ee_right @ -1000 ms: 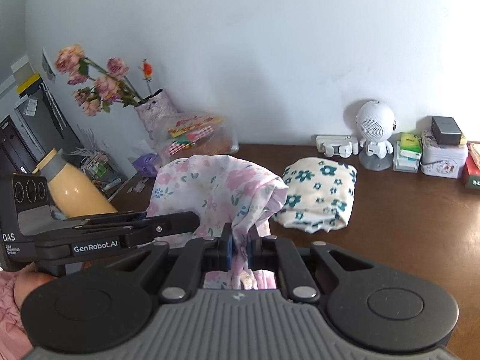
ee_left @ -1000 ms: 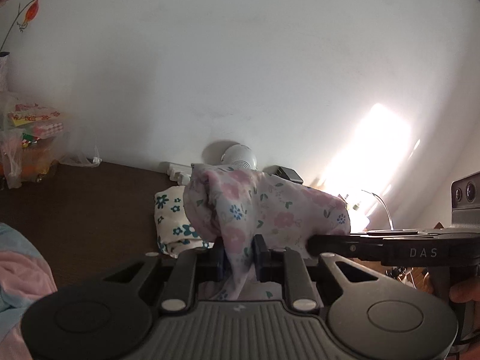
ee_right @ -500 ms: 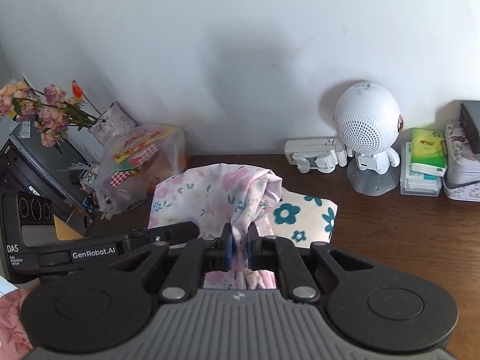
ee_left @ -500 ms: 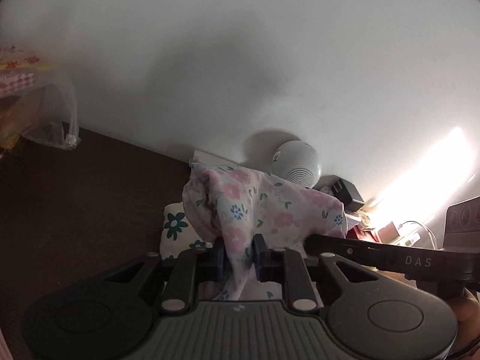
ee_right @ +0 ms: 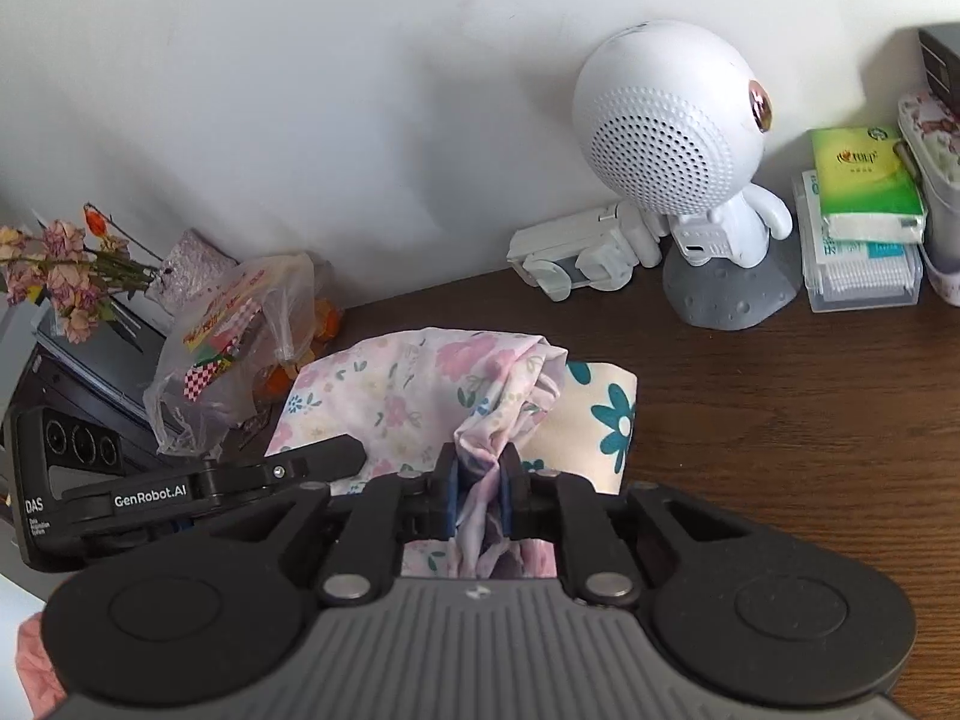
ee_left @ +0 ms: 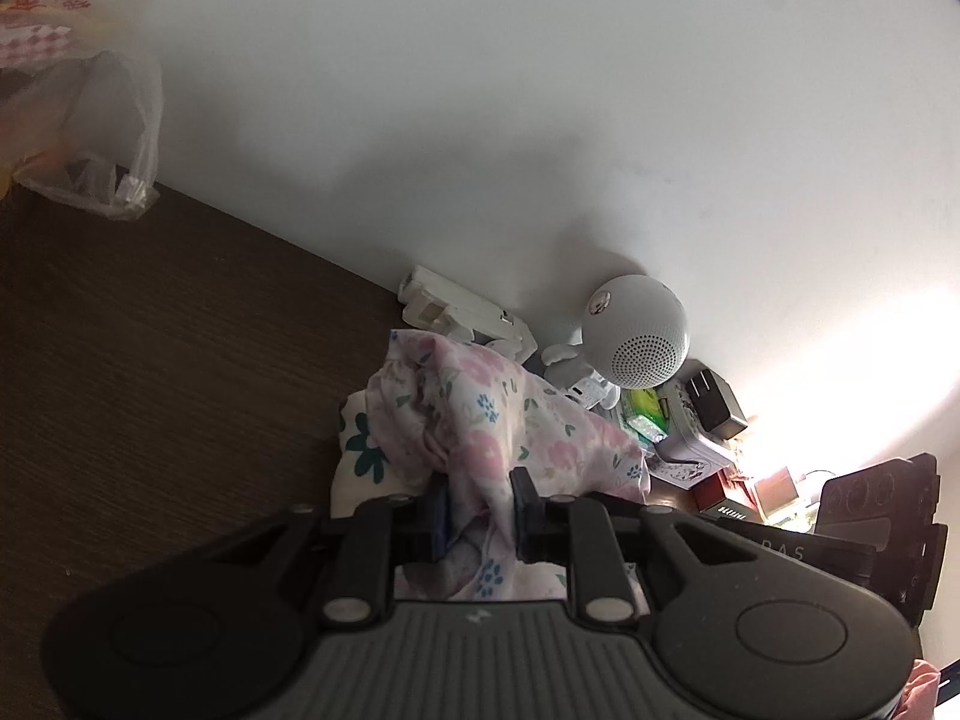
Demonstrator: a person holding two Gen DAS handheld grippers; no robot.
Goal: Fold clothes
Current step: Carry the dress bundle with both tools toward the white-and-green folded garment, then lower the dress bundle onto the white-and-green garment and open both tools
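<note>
A pink floral garment (ee_left: 510, 420) is bunched and held between both grippers above the brown table. My left gripper (ee_left: 477, 504) is shut on one end of it. My right gripper (ee_right: 478, 480) is shut on the other end, where the pink floral garment (ee_right: 390, 396) spreads to the left. Under and behind it lies a folded cream cloth with teal flowers (ee_right: 606, 414), also in the left wrist view (ee_left: 360, 450). The left gripper's body (ee_right: 150, 492) shows at the left of the right wrist view.
A white round-headed robot speaker (ee_right: 678, 138) stands at the wall with a white gadget (ee_right: 576, 258) beside it. Tissue packs and a swab box (ee_right: 864, 222) sit at the right. A plastic snack bag (ee_right: 240, 336) and dried flowers (ee_right: 66, 264) are at the left.
Both grippers have carried the pink garment forward toward the wall, over the folded teal-flower cloth. The speaker and wall items now look much nearer.
</note>
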